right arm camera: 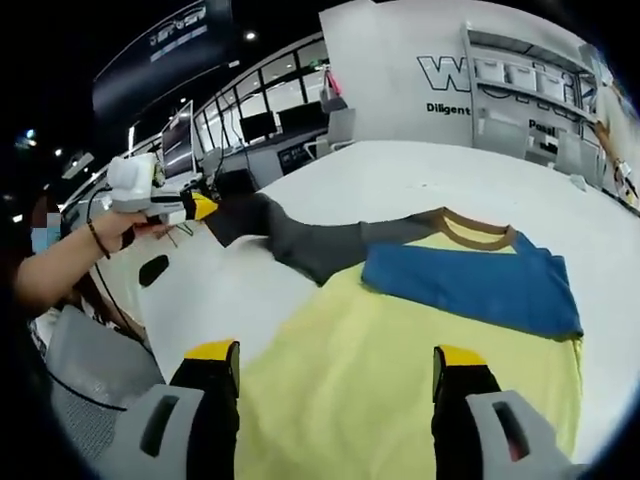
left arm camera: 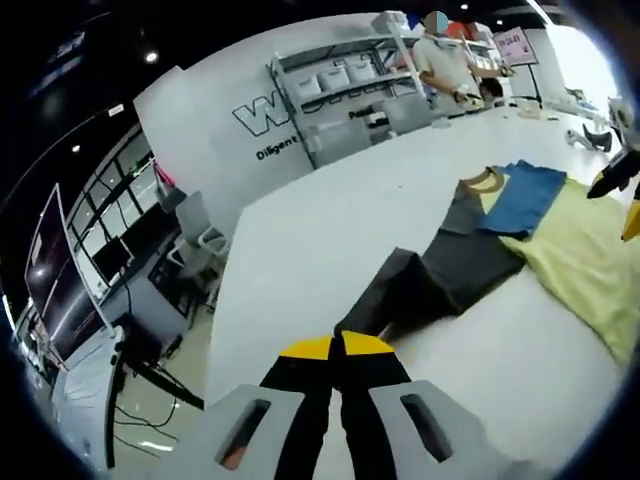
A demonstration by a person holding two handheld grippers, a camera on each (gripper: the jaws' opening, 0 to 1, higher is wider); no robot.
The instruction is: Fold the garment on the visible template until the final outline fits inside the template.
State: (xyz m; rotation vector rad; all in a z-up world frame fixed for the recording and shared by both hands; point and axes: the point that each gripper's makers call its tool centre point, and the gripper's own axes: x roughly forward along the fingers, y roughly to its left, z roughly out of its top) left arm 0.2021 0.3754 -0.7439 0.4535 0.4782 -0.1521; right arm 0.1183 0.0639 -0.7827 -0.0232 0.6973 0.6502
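Observation:
A shirt lies on the white table [left arm camera: 320, 230], its yellow body [left arm camera: 580, 260] [right arm camera: 400, 390] spread flat. Its blue sleeve [left arm camera: 525, 195] [right arm camera: 470, 280] is folded across the chest below the brown collar [left arm camera: 482, 180] [right arm camera: 478, 230]. The dark grey sleeve [left arm camera: 470, 255] [right arm camera: 310, 245] stretches out sideways. My left gripper [left arm camera: 337, 348] is shut on the end of that grey sleeve, near the table's edge. In the right gripper view it [right arm camera: 200, 207] shows in a person's hand at the left. My right gripper [right arm camera: 335, 355] is open above the yellow body, holding nothing, and it [left arm camera: 622, 205] also shows in the left gripper view.
Shelves with white bins [left arm camera: 340, 80] line the back wall, and a person [left arm camera: 445, 60] stands at the table's far end. Small items [left arm camera: 590, 135] lie at the far end of the table. Chairs [left arm camera: 200, 230] and desks with monitors [left arm camera: 110, 260] stand beyond the table's edge.

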